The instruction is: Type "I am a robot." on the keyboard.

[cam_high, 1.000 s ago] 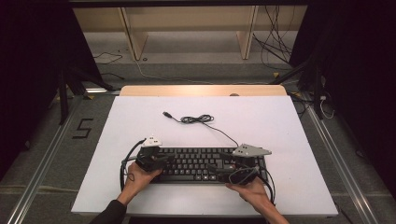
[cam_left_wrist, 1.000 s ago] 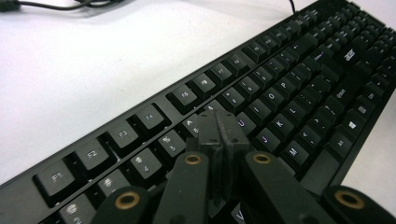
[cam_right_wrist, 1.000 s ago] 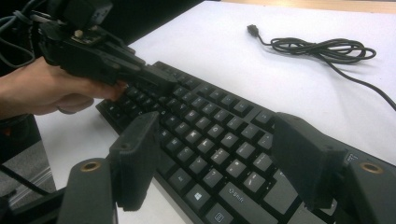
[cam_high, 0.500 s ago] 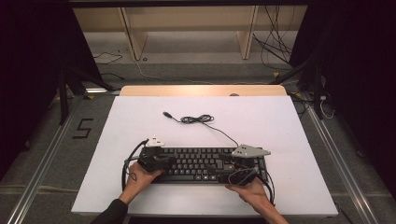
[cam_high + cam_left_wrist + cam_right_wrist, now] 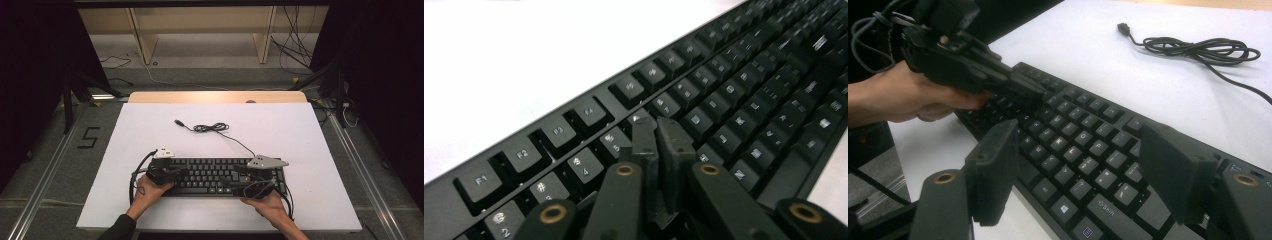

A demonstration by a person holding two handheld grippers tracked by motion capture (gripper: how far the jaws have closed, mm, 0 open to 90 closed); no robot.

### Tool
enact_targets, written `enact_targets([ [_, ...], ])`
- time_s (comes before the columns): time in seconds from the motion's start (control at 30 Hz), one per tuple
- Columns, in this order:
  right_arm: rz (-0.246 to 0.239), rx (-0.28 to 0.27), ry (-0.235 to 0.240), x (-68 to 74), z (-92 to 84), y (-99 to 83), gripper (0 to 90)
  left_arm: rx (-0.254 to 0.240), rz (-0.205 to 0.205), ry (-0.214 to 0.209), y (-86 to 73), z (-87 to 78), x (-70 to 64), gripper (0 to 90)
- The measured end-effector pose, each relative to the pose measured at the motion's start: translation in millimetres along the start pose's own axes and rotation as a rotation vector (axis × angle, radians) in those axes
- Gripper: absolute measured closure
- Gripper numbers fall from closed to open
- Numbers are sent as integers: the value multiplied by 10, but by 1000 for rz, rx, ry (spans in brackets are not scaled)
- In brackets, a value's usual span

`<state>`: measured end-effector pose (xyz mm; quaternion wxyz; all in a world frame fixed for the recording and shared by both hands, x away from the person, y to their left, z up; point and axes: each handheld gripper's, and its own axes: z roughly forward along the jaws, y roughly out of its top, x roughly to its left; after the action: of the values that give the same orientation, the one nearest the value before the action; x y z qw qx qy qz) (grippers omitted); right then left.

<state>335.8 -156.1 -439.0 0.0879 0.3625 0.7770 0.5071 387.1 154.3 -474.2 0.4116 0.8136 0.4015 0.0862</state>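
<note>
A black keyboard (image 5: 215, 176) is laid near the front edge of the white table (image 5: 300, 130), its long axis running left to right. Its cable (image 5: 215, 128) is coiled behind it, the plug pointing far-left. The left gripper (image 5: 656, 131) is seen pressed shut, tips on the number row. The right gripper (image 5: 1078, 165) is held wide open over the keys.
</note>
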Motion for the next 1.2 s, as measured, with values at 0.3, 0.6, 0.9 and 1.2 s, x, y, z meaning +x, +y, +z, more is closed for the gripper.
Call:
enact_targets([
  [0.3, -2, 1, -8, -4, 18, -3, 333, -139, -56, -49, -19, -276, 43, 628],
  [0.6, -6, 9, -3, 5, 67, -2, 333, -220, -103, -58, -136, -492, 56, 421],
  [0.9, -11, 29, 11, 18, 142, 13, 332, -239, -124, -57, -229, -573, 58, 356],
  [1.2, -20, 48, 20, 28, 230, 43, 337, -263, -133, -51, -303, -656, 58, 320],
])
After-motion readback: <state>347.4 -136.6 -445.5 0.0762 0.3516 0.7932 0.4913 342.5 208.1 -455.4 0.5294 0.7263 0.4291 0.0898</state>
